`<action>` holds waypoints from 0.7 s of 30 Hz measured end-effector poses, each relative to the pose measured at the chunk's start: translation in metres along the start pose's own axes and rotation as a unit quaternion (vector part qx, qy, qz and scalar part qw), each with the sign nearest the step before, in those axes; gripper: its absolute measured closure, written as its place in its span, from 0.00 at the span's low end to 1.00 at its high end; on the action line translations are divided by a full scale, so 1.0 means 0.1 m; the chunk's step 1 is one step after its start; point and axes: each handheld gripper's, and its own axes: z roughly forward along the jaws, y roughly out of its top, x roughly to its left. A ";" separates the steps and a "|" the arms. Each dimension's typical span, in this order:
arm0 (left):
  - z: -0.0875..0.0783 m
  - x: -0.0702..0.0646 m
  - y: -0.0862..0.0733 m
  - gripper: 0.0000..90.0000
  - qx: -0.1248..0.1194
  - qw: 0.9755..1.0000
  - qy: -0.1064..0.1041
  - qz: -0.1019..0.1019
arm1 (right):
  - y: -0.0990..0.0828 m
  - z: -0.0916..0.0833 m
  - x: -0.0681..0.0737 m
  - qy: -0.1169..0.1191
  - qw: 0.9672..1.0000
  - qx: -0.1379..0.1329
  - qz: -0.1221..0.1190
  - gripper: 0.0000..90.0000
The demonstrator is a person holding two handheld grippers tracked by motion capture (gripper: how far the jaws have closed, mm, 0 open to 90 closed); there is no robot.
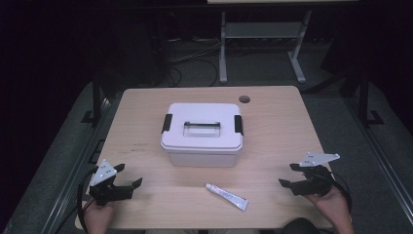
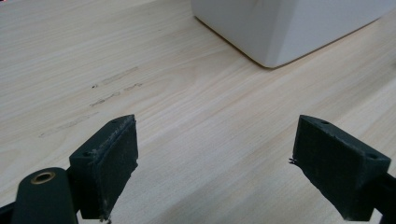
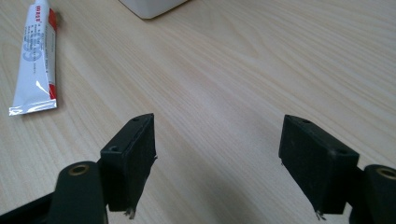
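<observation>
A white lidded box (image 1: 201,134) with black side latches and a recessed handle stands shut in the middle of the wooden table (image 1: 277,126). Its corner (image 2: 280,28) appears ahead of the left jaws, and its bottom corner (image 3: 152,7) at the top of the right gripper view. A white tube with red print (image 1: 226,196) lies flat in front of the box, also at the upper left (image 3: 36,58) of the right gripper view. My left gripper (image 1: 130,174) rests near the front left edge, open and holding nothing (image 2: 215,158). My right gripper (image 1: 288,174) sits at the front right, open and holding nothing (image 3: 217,158).
A round cable hole (image 1: 244,99) sits near the table's far edge. Beyond the table stand a grey metal frame (image 1: 263,34) and floor cables (image 1: 195,56). Bare wood lies between each gripper and the box.
</observation>
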 end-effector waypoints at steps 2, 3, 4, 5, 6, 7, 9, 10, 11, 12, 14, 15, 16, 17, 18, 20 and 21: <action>0.01 0.00 0.00 0.15 0.002 1.000 0.000 0.001 | 0.01 -0.01 0.00 0.001 1.000 0.003 0.000 0.29; 0.01 0.00 0.00 0.15 0.004 1.000 0.001 0.000 | 0.02 -0.01 -0.01 0.002 1.000 0.003 -0.003 0.29; 0.01 0.00 0.00 0.15 0.004 1.000 0.000 0.000 | 0.03 -0.01 -0.01 0.003 1.000 0.007 -0.004 0.29; 0.01 -0.01 0.00 0.15 0.004 1.000 -0.001 0.000 | 0.05 0.00 -0.02 0.008 1.000 0.012 -0.006 0.29; 0.01 -0.01 0.00 0.15 0.002 1.000 -0.002 0.001 | 0.06 0.00 -0.02 0.008 1.000 0.016 -0.008 0.29; 0.01 -0.01 0.00 0.15 0.000 1.000 -0.003 0.002 | 0.08 0.00 -0.02 0.010 1.000 0.017 -0.009 0.29; 0.00 -0.02 0.00 0.15 0.001 1.000 -0.004 0.006 | 0.10 0.01 -0.01 0.017 0.999 0.024 -0.013 0.29; -0.01 -0.01 -0.01 0.15 0.000 1.000 -0.002 0.005 | 0.12 0.02 -0.01 0.017 0.999 0.027 -0.019 0.29; -0.01 -0.01 -0.01 0.15 0.000 1.000 -0.002 0.005 | 0.12 0.02 -0.01 0.017 0.999 0.027 -0.019 0.29; -0.02 -0.01 -0.01 0.15 0.000 1.000 -0.003 0.003 | 0.16 0.03 -0.01 0.024 0.999 0.036 -0.027 0.29; -0.02 0.00 -0.02 0.15 -0.001 1.000 -0.003 0.002 | 0.22 0.03 0.00 0.026 0.998 0.046 -0.037 0.29; -0.02 0.00 -0.02 0.15 -0.001 1.000 -0.003 0.002 | 0.22 0.03 0.00 0.026 0.998 0.046 -0.037 0.29; -0.02 0.00 -0.02 0.15 -0.001 1.000 -0.003 0.003 | 0.28 0.03 0.00 0.028 0.997 0.054 -0.048 0.29; -0.02 0.00 -0.02 0.15 -0.001 1.000 -0.003 0.003 | 0.28 0.03 0.00 0.028 0.997 0.054 -0.048 0.29; -0.01 0.00 -0.02 0.15 0.000 1.000 -0.004 0.004 | 0.33 0.02 -0.01 0.031 0.996 0.059 -0.056 0.29; -0.01 0.00 -0.02 0.15 0.000 1.000 -0.005 0.006 | 0.39 0.02 -0.01 0.035 0.995 0.066 -0.062 0.29; -0.01 0.00 -0.02 0.15 -0.001 1.000 -0.006 0.006 | 0.42 0.01 -0.01 0.038 0.995 0.068 -0.065 0.29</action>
